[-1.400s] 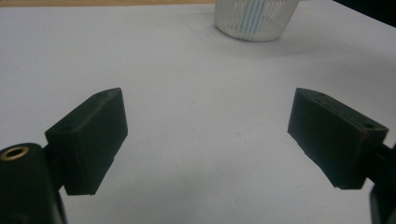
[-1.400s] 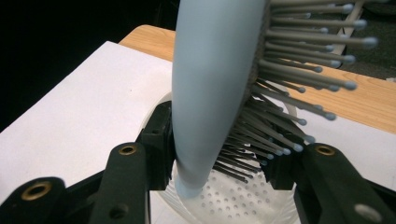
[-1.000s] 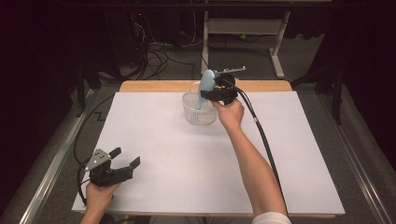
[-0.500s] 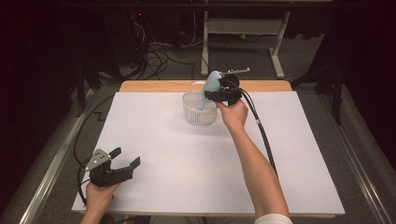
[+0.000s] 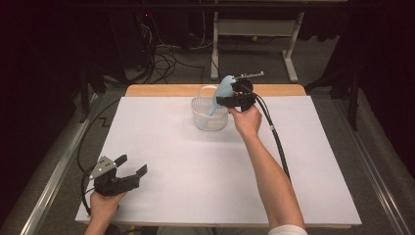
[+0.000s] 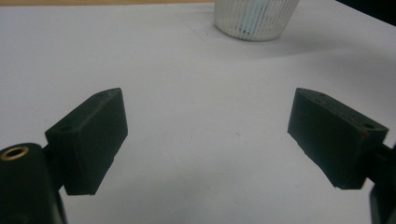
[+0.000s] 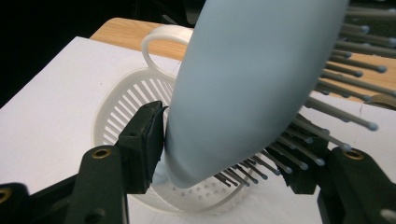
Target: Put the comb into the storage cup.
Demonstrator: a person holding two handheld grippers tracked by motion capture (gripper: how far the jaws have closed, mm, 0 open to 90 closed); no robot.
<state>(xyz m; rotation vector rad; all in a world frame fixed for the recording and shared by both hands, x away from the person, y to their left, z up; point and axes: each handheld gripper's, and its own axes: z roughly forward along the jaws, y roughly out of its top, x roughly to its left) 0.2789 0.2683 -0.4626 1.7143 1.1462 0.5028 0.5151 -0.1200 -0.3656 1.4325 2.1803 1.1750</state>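
one hairbrush (image 7: 252, 88) upper centre of the high view, handle down in the basket (image 5: 209, 115). right gripper (image 7: 229, 154) jaws just opening, half-wide, barely touching it; could topple out, tipping the basket. left gripper (image 5: 128, 171) wide, empty.

A wooden table (image 5: 161, 90) – white sheet (image 5: 195, 166) and white basket (image 5: 209, 117) on it.
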